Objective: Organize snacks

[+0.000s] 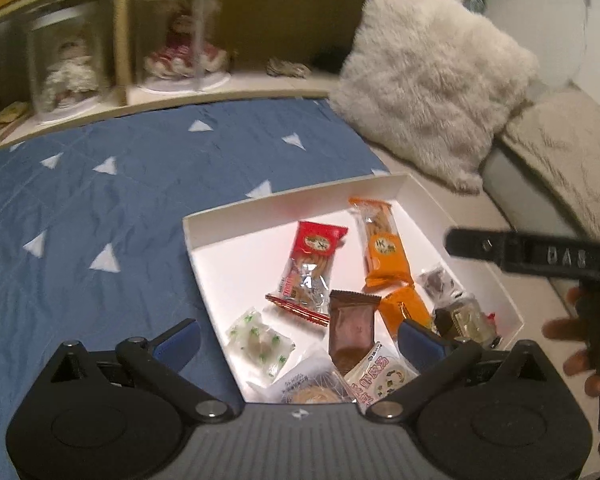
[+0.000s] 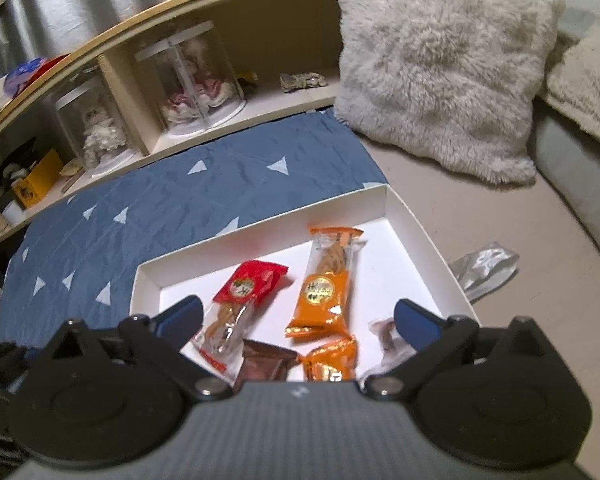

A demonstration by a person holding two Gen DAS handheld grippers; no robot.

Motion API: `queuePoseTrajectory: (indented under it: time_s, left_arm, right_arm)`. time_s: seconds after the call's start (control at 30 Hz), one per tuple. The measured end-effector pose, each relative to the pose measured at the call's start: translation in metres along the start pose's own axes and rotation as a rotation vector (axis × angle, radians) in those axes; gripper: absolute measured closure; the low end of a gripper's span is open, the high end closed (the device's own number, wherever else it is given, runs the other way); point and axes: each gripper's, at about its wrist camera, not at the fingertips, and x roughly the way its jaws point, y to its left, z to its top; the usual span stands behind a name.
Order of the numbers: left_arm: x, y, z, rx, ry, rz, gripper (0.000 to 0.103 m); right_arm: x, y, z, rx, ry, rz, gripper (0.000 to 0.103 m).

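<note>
Snacks lie loose in a shallow white box [image 1: 216, 236] that sits half on a blue quilt [image 1: 112, 208] and half on a beige couch seat [image 2: 520, 340]. In the left wrist view, from left to right: a clear packet with green print [image 1: 260, 342] near the box's near left corner, a red packet [image 1: 310, 266] lying aslant, a brown packet [image 1: 352, 326] just beside its lower end, a long orange packet [image 1: 382, 250], a small orange packet [image 1: 406, 306] below it, and dark wrapped sweets [image 1: 440, 280] by the right wall. At the near edge lie a pale round-biscuit packet [image 1: 312, 384] and a white printed packet [image 1: 384, 376].

The left gripper [image 1: 298, 336] hangs over the near part of the box, jaws spread wide, holding nothing. To its right, a black gripper part reaches in over the box's right wall, with a hand [image 1: 580, 344] beneath it.

The right gripper [image 2: 298, 320] also stands wide and empty above the box; the red, brown and orange packets show between its fingers. Right of the box, on the seat, lies a silver wrapper [image 2: 486, 270]. A furry cushion [image 2: 440, 60] leans behind, and a wooden shelf [image 2: 148, 40] with domed dolls runs along the back left.
</note>
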Motion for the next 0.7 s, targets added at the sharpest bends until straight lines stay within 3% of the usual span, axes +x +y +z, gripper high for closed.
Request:
queuePoseTrajectory:
  time_s: [0.2, 0.53, 0.7]
  left_arm:
    - [-0.041, -0.001, -0.011, -0.048, -0.056, 0.023, 0.0]
    - [-0.112, -0.015, -0.033, -0.037, -0.188, 0.061, 0.0]
    - [-0.137, -0.02, -0.048, -0.032, -0.239, 0.143, 0.0]
  right_arm:
    - [-0.037, 0.005, -0.011, -0.04, -0.024, 0.008, 0.0]
    - [-0.116, 0.01, -0.038, -0.101, -0.117, 0.022, 0.0]
    - [-0.151, 0.013, -0.056, -0.117, -0.152, 0.042, 0.0]
